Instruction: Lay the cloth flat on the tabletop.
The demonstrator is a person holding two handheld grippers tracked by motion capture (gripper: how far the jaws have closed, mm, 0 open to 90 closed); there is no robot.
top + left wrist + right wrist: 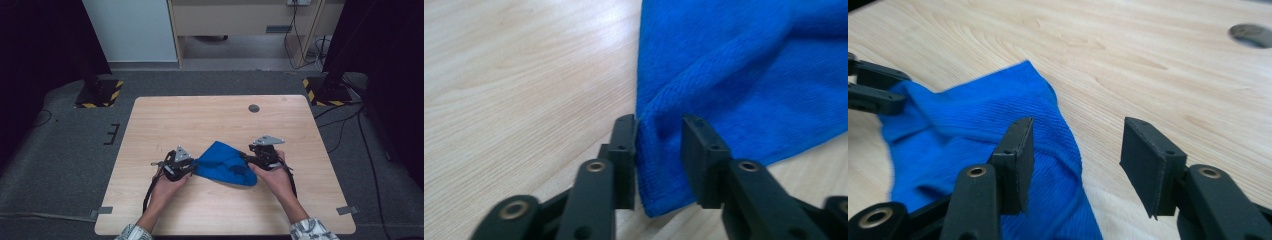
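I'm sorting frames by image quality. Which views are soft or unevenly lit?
High view: sharp in the middle, the table bright but the side edges fall into dark. Left gripper view: blue cloth soft up close, pale glare on the wood. Right gripper view: near jaws slightly blurred, lighting even.

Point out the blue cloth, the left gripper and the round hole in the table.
blue cloth (pixel 223 161), high view, middle of the heap.
left gripper (pixel 658 157), left gripper view, midway between its fingers.
round hole (pixel 254 108), high view, its centre.
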